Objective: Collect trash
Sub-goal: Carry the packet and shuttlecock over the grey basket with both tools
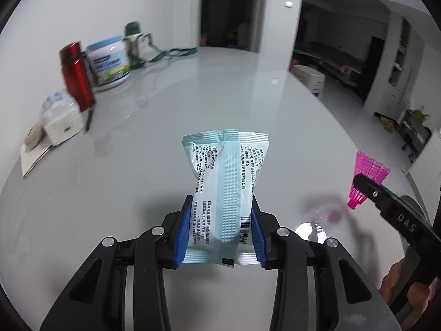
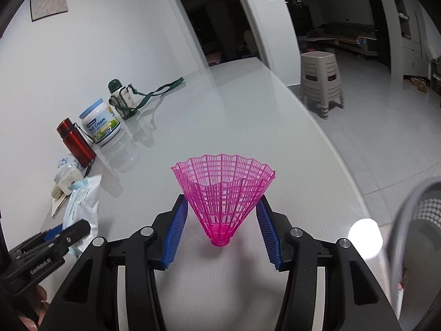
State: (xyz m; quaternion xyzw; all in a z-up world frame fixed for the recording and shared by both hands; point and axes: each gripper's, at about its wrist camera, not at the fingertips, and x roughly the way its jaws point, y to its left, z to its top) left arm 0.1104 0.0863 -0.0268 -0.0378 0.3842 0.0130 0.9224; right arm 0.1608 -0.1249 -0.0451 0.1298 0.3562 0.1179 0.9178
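**Trash in both claws, lifted off the table**

Wrapper (image 1: 224, 190) first: your left gripper (image 1: 222, 230) has the pale blue packet clenched between its blue pads, printed side up, with only small print and a barcode showing (too fine to read). Your right gripper (image 2: 222, 229) cradles the pink shuttlecock (image 2: 222, 201) cone-up, its skirt wedged against both pads. Both are held clear of the white table (image 2: 248, 127), probably for carrying to the grey mesh bin (image 2: 413, 220) at right. Beyond stand a red bottle (image 2: 75, 142) and a tub (image 2: 100, 125) labelled "Full Cream"
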